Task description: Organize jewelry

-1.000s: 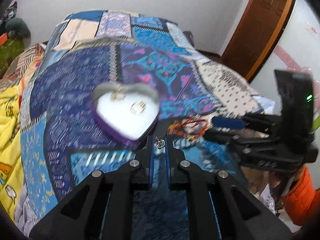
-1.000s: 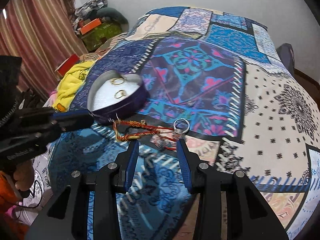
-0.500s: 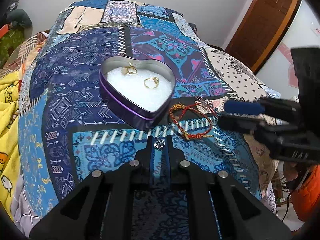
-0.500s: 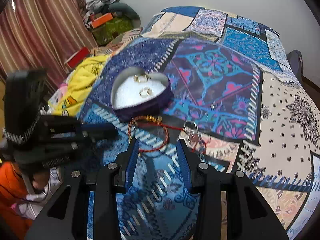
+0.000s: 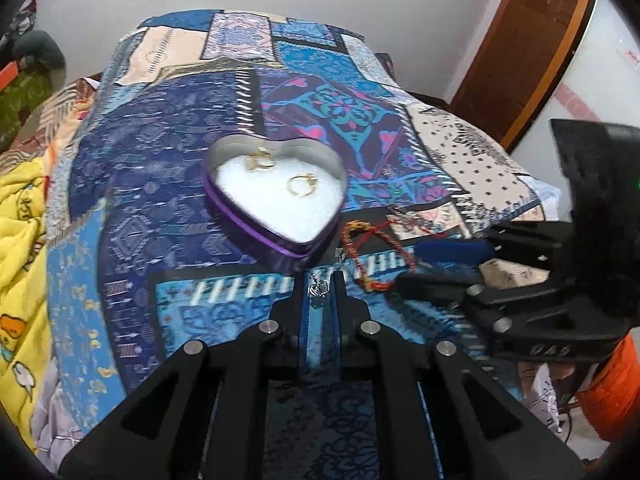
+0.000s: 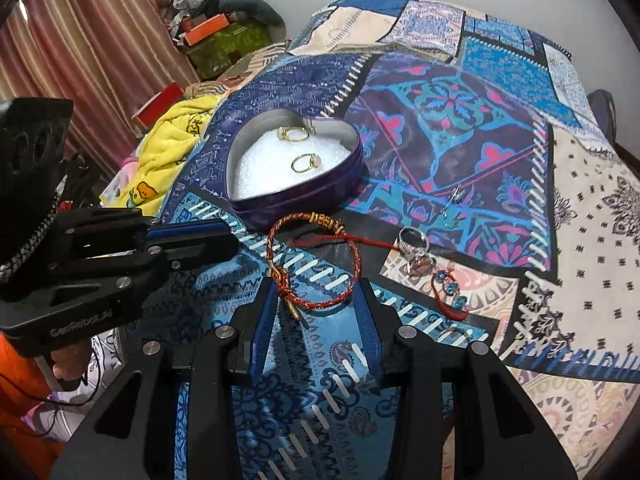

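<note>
A purple heart-shaped tin (image 5: 256, 224) (image 6: 304, 204) lined with white foam sits on the patchwork bedspread and holds two gold rings (image 5: 302, 185) (image 6: 306, 162). My left gripper (image 5: 319, 280) is shut on a small silver ring (image 5: 319, 289), just in front of the tin's near point. In the right wrist view, the left gripper (image 6: 224, 236) comes in from the left. A red and gold bracelet (image 6: 354, 258) (image 5: 352, 240) lies flat by the tin. My right gripper (image 6: 316, 304) stands open over it, with the bracelet's near arc between its fingertips.
To the right of the bracelet lie a silver ring (image 6: 414, 240), a red thread piece with blue stones (image 6: 450, 290) and a small pin (image 6: 456, 196). A yellow blanket (image 6: 172, 148) hangs off the bed's left side. Curtains and clutter stand beyond it. A wooden door (image 5: 532, 40) is at the right.
My right gripper has shifted left and forward, so the bracelet now lies between its fingertips instead of off to their left. The left gripper keeps its hold on the small silver ring.
</note>
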`<state>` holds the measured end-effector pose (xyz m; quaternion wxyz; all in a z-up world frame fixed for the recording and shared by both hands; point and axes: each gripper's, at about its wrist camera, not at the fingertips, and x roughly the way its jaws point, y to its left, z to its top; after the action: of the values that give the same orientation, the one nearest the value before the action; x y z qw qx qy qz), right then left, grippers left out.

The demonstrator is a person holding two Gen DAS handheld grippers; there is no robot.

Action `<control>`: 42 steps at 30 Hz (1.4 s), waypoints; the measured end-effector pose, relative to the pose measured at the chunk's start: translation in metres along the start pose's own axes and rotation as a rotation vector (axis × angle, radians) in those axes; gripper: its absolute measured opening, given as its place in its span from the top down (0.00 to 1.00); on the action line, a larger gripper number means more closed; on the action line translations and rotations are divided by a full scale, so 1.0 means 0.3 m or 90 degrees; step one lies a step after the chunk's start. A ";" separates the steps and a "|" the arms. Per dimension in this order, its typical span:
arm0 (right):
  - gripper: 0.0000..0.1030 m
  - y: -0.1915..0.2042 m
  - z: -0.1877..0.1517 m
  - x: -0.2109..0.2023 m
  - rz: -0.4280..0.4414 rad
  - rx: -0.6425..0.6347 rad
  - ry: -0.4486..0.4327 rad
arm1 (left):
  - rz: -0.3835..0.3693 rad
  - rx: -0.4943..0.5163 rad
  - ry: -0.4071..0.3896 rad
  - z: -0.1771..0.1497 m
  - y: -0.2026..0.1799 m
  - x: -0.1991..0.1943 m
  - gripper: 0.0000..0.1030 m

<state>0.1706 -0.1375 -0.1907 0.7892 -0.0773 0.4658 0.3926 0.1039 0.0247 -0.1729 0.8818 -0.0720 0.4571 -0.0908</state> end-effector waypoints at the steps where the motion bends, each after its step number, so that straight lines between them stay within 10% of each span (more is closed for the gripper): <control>1: 0.65 0.000 0.001 -0.004 -0.002 -0.002 -0.002 | 0.005 -0.007 0.000 -0.005 0.013 -0.006 0.92; 16: 0.65 -0.091 -0.003 -0.039 -0.076 0.051 -0.021 | 0.012 -0.045 -0.043 -0.003 0.084 -0.114 0.92; 42: 0.65 0.058 0.006 0.024 -0.026 -0.019 -0.011 | 0.009 -0.036 -0.152 0.082 0.056 -0.312 0.92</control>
<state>0.1616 -0.1209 -0.1911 0.8000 -0.0951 0.4514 0.3836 0.0729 0.0633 -0.0882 0.9282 -0.1041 0.3518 -0.0627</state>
